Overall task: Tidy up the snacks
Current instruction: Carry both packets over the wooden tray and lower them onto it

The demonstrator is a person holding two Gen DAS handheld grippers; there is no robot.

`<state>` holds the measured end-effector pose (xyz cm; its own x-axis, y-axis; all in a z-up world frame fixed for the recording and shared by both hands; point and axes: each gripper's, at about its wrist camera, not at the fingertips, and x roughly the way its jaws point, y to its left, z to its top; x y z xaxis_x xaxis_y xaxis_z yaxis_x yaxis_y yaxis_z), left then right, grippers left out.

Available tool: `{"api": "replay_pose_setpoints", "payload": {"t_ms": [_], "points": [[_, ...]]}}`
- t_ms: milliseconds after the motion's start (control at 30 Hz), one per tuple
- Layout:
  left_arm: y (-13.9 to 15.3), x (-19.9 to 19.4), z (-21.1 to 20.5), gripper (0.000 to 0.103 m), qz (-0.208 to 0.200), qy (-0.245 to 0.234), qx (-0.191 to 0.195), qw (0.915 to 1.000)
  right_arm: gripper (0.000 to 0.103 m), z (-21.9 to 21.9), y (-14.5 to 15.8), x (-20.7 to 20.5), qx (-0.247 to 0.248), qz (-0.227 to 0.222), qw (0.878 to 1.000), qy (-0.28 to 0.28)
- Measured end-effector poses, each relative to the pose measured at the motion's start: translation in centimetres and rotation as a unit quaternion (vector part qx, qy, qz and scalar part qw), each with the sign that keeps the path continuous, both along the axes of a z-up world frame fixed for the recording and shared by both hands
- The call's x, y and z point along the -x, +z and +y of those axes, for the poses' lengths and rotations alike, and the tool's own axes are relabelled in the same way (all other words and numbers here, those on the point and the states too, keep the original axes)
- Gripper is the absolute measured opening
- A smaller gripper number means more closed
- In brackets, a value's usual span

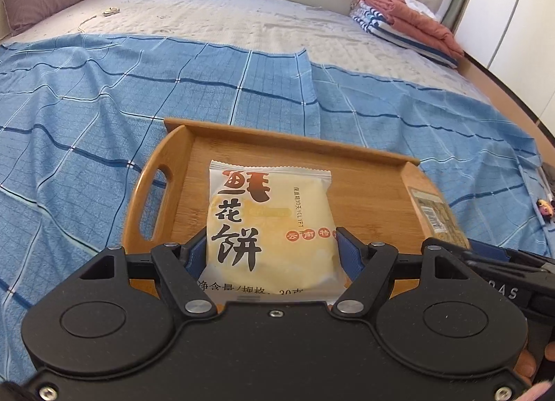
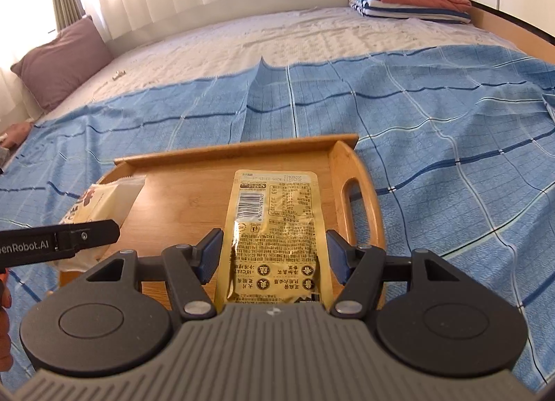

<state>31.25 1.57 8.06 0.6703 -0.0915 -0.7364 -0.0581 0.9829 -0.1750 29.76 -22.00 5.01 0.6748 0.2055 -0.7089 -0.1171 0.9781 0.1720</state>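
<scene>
Resting on the wooden tray [image 1: 367,172], the white pastry packet [image 1: 269,227] and gold pouch [image 2: 274,234] lie between released jaws of the left gripper [image 1: 272,246] and right gripper [image 2: 274,252]; pulling back carelessly could drag either off the tray onto the bed [image 1: 86,123]

We saw a wooden tray [image 1: 364,172] with a smooth, bamboo-like grain and a satin sheen. The flower cake packet [image 1: 269,224] was matt white plastic film, while the gold snack pouch [image 2: 274,227] was glossy, crinkled foil that caught the light. Each claw, left [image 1: 272,255] and right [image 2: 274,253], was matt black plastic with ribbed blue pads [image 2: 210,255] and bright metal screws. The checked blue sheet [image 1: 86,116] was soft, creased cloth.
</scene>
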Motion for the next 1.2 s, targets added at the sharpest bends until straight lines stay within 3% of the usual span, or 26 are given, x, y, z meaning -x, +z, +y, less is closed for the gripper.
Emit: {"api": "replay_pose_setpoints", "payload": {"t_ms": [300, 1200], "points": [[-3.1, -1.6, -1.1, 0.072, 0.004, -0.006, -0.027, 0.9996, 0.066, 0.5, -3.0, -1.4, 0.004, 0.017, 1.0, -0.004], [-4.8, -1.5, -2.3, 0.072, -0.02, -0.016, -0.06, 0.9978, 0.071, 1.3, -4.6, -1.3, 0.022, 0.002, 1.0, 0.001]]}}
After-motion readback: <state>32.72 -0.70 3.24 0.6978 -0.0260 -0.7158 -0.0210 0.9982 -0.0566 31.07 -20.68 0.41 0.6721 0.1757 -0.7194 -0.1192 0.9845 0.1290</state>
